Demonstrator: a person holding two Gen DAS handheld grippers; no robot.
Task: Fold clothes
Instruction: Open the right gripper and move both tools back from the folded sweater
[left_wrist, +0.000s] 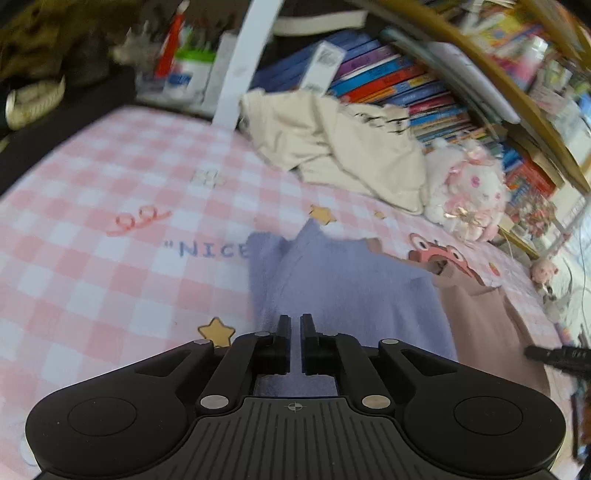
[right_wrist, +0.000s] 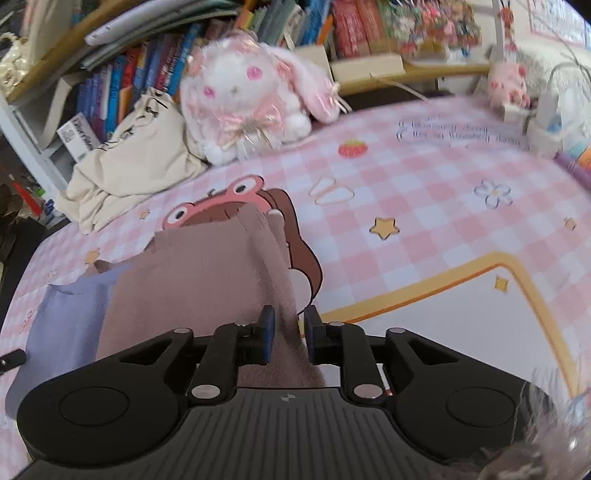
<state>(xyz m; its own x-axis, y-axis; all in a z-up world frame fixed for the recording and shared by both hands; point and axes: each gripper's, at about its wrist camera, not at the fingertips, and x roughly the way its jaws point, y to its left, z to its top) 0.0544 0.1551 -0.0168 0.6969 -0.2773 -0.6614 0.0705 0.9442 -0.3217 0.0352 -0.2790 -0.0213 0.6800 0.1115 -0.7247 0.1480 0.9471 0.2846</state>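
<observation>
A lavender cloth (left_wrist: 351, 288) lies on the pink checked table cover (left_wrist: 110, 258), and a dusty-pink cloth (left_wrist: 480, 325) adjoins it on the right. I cannot tell whether they are one piece. My left gripper (left_wrist: 295, 328) is over the lavender cloth's near edge, jaws almost together with the fabric in the thin gap. My right gripper (right_wrist: 290, 325) is shut on a raised ridge of the dusty-pink cloth (right_wrist: 192, 280). The lavender cloth (right_wrist: 66, 325) shows to its left. Each view catches a tip of the other gripper at its edge.
A crumpled cream garment (left_wrist: 351, 147) (right_wrist: 136, 162) lies at the back, next to a white-and-pink plush rabbit (right_wrist: 251, 96). Behind them are shelves of books (left_wrist: 406, 81). A small pink plush (right_wrist: 508, 83) and bottles stand at the far right. The table cover (right_wrist: 443, 221) spreads right.
</observation>
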